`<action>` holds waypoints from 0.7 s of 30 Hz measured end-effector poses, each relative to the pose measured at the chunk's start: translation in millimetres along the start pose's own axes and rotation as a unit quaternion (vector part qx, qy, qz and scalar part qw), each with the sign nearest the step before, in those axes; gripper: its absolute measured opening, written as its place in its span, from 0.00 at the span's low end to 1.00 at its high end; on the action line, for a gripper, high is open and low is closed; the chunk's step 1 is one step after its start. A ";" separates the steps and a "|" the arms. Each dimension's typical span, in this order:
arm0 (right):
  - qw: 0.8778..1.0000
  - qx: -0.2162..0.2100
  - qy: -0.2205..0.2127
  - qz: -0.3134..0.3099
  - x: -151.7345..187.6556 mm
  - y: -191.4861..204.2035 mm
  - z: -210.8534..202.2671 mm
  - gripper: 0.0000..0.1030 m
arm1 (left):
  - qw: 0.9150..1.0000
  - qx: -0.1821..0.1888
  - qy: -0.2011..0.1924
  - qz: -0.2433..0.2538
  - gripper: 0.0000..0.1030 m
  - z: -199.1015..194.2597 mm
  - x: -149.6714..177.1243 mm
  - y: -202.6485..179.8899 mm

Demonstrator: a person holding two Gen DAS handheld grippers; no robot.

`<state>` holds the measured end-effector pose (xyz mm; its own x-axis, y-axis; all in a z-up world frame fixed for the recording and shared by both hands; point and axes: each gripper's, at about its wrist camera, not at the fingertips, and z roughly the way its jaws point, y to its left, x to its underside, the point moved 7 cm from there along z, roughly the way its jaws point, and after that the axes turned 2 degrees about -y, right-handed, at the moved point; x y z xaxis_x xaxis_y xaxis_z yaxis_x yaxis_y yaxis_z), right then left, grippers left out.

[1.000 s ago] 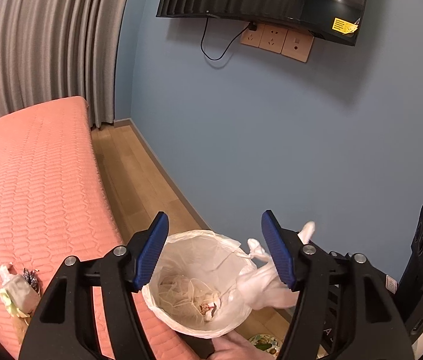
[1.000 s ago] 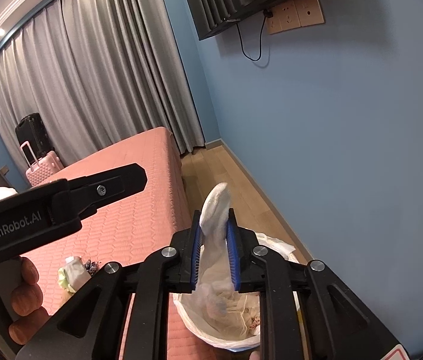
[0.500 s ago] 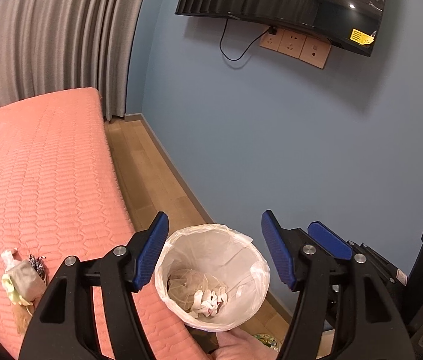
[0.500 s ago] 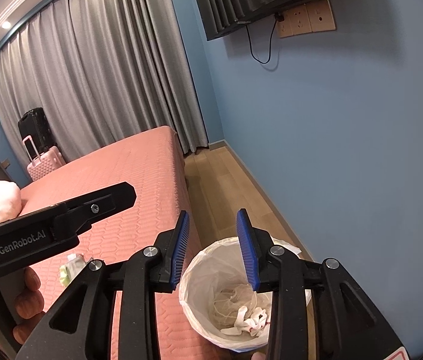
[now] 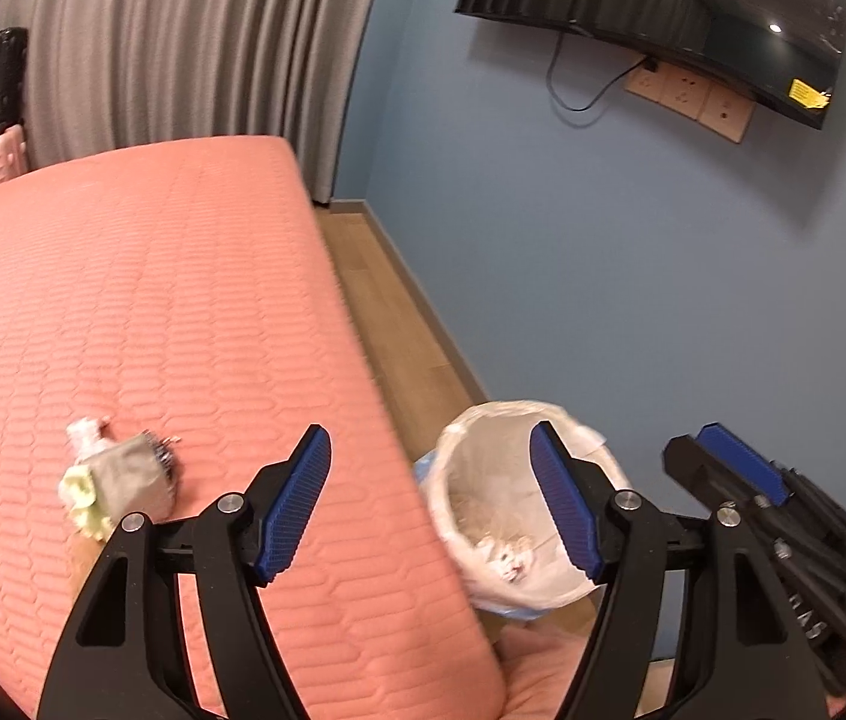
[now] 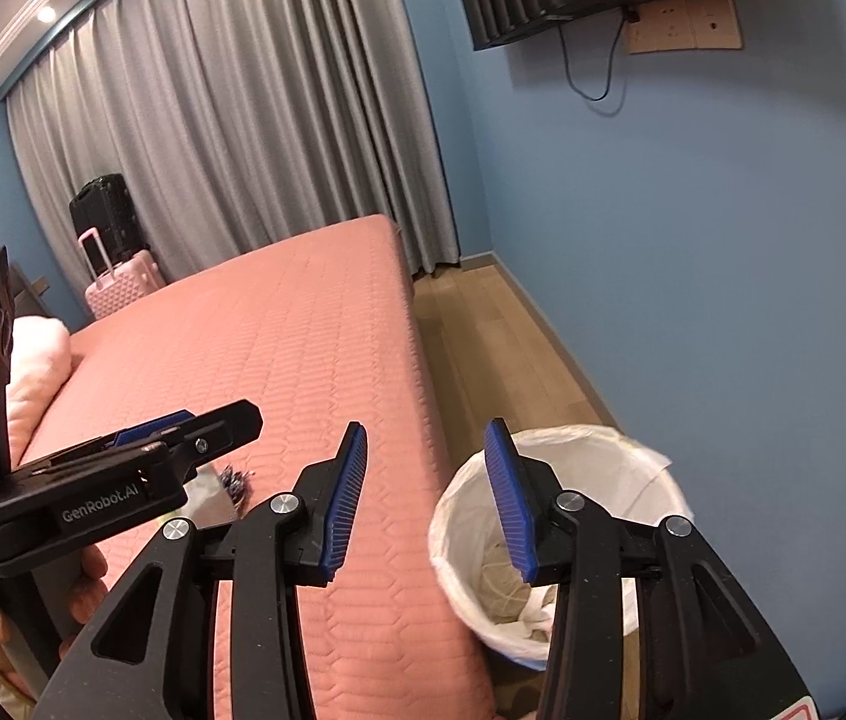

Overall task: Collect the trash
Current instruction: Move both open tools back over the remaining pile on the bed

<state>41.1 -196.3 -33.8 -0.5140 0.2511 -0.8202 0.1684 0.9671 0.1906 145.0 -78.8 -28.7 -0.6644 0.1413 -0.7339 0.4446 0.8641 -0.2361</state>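
The left tongs (image 5: 430, 498) stand wide apart with nothing between the blue ribbed pads, and their jaws are opening further. They hang over the near edge of the bed with a salmon-pink quilted cover (image 5: 153, 312), aimed downward across it. On that cover, left of the left tongs, lies a small heap of trash (image 5: 114, 480): a grey crumpled wrapper with a pale yellow-green scrap and a white twisted bit against it (blurred, so finer detail is lost).

The right tongs (image 6: 426, 498) are empty too, jaws opening, pads apart with only bed edge and floor seen between them. Just beyond their right finger stands the round waste bin lined with a white plastic bag (image 6: 651, 468), on the wooden plank floor (image 6: 501, 336) in the gap between the bed and the blue wall (image 6: 693, 240). Pale crumpled paper lies in the bin's bottom. In the left wrist view the same bin sits behind the right pad of the left tongs, just beside the bed's corner.

A person's hand (image 6: 84, 588) grips the handle of the left tool at the lower left of the right wrist view. Farther off, grey pleated curtains (image 5: 183, 48) hang behind the bed, a pink hard-shell suitcase (image 6: 120, 282) stands by them, and a dark wall-mounted screen (image 5: 663, 12) hangs over beige sockets.
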 end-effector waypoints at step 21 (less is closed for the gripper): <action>0.993 -0.070 0.085 -0.049 66.2 126.2 60.1 0.39 | 0.984 -0.114 0.055 -0.127 0.64 0.7 81.7 179.4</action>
<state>78.8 -60.1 -96.5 -0.6586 0.1475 -0.7379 -0.0009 0.9804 0.1969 170.8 87.4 -131.4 -0.8036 -0.0520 -0.5928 0.1176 0.9626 -0.2439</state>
